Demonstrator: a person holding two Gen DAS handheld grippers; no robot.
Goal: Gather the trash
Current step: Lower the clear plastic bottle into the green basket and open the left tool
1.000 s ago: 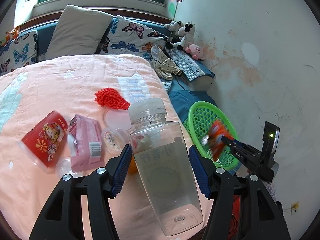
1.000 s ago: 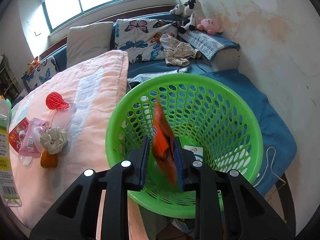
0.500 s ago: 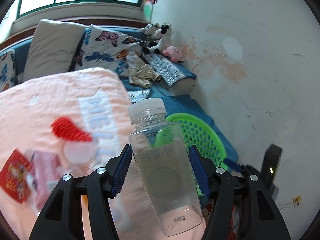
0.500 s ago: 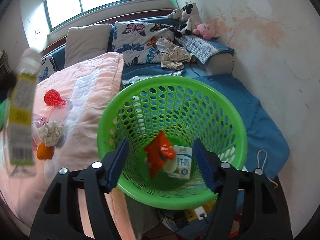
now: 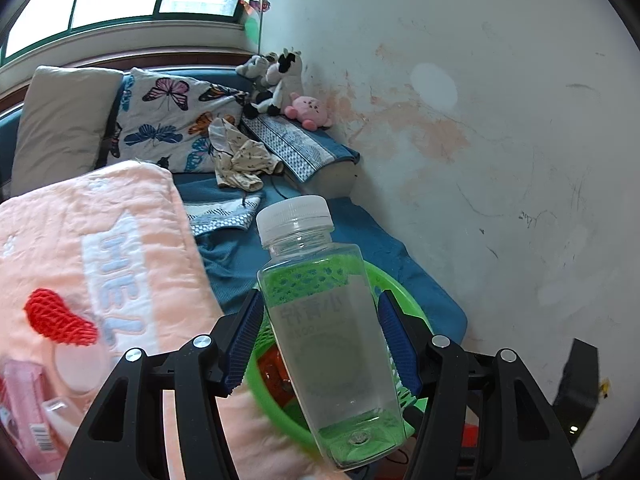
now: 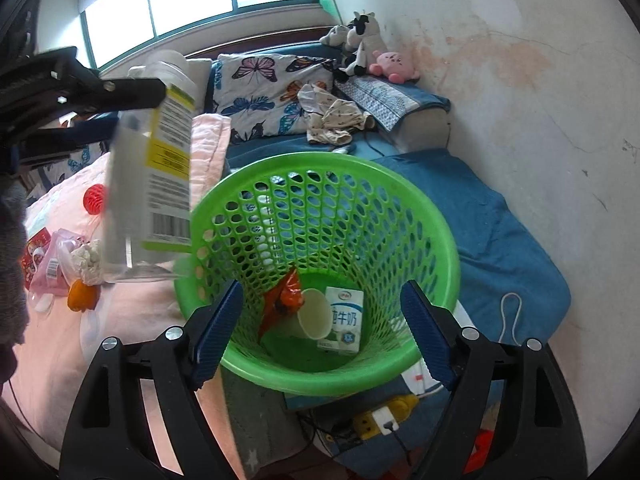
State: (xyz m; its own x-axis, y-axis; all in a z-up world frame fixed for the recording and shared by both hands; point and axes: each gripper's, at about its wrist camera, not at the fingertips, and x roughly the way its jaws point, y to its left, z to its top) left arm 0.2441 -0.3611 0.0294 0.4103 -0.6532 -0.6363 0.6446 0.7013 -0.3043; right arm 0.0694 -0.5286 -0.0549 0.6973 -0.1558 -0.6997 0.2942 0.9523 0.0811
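**Bottle on its way to the basket, right tool empty above it**

Left side of the bed: leftover trash on the pink blanket [image 6: 132, 320] – red packet [image 6: 32, 258], pink wrapper pack [image 6: 50, 276], crumpled white wad [image 6: 90, 260], orange bit [image 6: 82, 298], red foam net [image 5: 60, 318]. All still to collect.

Left tool [image 5: 320, 340] is clamped on the clear plastic bottle [image 5: 332, 328], white cap up, body tilted. In the right wrist view the bottle [image 6: 154, 176] hangs just left of the green basket [image 6: 436, 220] rim, not yet over the opening.

Right tool [image 6: 320, 332] has its jaws wide apart, nothing in them, held over the basket's near rim.

Step in hand, as I judge it: transporting the bottle to the basket. Next move calls for shifting the left tool rightward until the bottle is over the opening, then letting go; the right tool looks free to go back for blanket items.

View differences: only the right wrist view shows the basket contents – orange snack wrapper [image 6: 282, 304], paper cup [image 6: 314, 318], milk carton [image 6: 342, 318] – plus the bottle's label with barcode and the power strip [image 6: 382, 420] on the floor. The left wrist view shows the grip itself, both pads against the bottle sides; the basket there is mostly hidden behind the bottle.
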